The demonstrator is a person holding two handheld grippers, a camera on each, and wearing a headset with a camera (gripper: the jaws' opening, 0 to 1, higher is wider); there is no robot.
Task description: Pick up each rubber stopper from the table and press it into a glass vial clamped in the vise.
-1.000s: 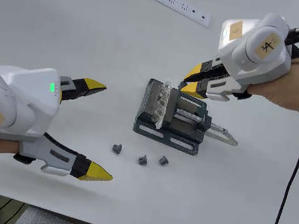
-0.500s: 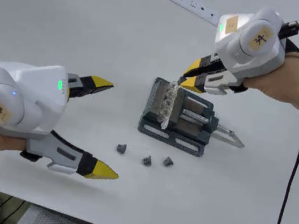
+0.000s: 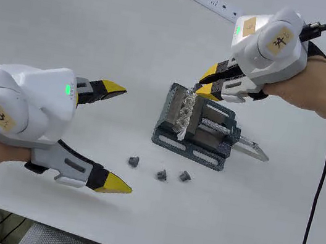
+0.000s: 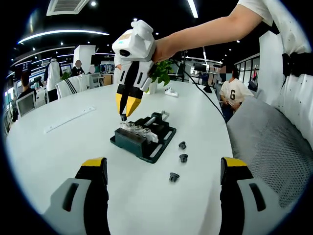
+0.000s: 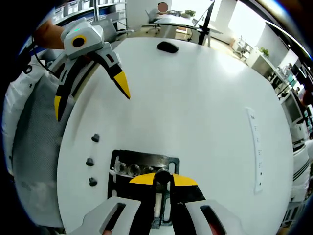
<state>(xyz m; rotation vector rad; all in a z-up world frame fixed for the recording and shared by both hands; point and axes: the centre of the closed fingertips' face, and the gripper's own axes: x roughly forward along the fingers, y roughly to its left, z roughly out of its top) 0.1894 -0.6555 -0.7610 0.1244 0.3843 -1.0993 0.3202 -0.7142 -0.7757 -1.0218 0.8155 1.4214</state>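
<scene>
Head view: The left gripper stands over the white table at lower left. Its jaws are spread wide with nothing between them. The right gripper points tip-down at the far end of the row of glass vials clamped in the vise, jaws almost together. Three loose stoppers lie in a line on the table near the vise.

Left gripper view: The left gripper's own jaws are wide apart and empty. The vise is ahead and the loose stoppers lie to its right. The right gripper has its tips over the end vial.

Right gripper view: The jaws pinch the held stopper, small and dark, above the vise and beside the glass vials. Whether it touches a vial cannot be told. The loose stoppers lie to the left.
</scene>
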